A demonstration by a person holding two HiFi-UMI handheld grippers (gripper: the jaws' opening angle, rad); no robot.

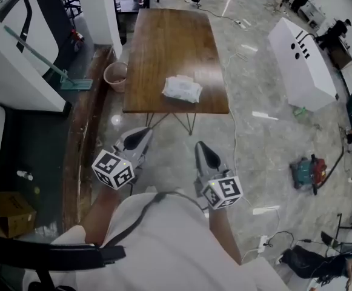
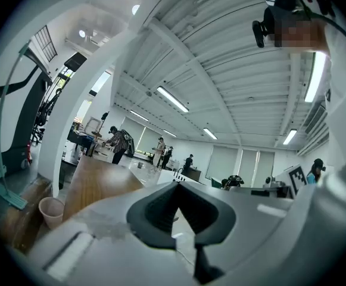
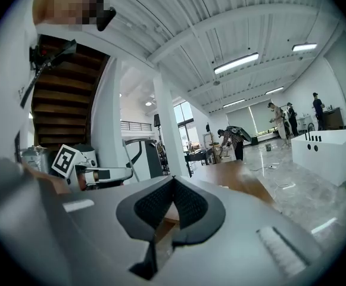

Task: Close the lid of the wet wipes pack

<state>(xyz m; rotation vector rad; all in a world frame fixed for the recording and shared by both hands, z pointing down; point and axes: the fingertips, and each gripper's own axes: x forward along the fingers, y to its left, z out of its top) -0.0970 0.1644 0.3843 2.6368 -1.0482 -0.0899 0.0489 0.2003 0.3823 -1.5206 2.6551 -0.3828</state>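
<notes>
The wet wipes pack (image 1: 182,90), white and crinkled, lies near the front edge of a long wooden table (image 1: 163,41). From this far off I cannot tell how its lid stands. Both grippers hang level close to the person's body, well short of the table, over the floor. The left gripper (image 1: 140,133) has its jaws shut, with nothing between them; its own view shows its tips (image 2: 177,185) meeting. The right gripper (image 1: 205,147) is shut and empty too, its tips (image 3: 173,179) together. The pack shows in neither gripper view.
A pink bucket (image 1: 116,76) stands by the table's left front leg. A white box-like block (image 1: 303,59) sits right of the table, a green tool (image 1: 309,171) and cables on the floor. Wooden steps (image 1: 85,132) run along the left. People stand in the background.
</notes>
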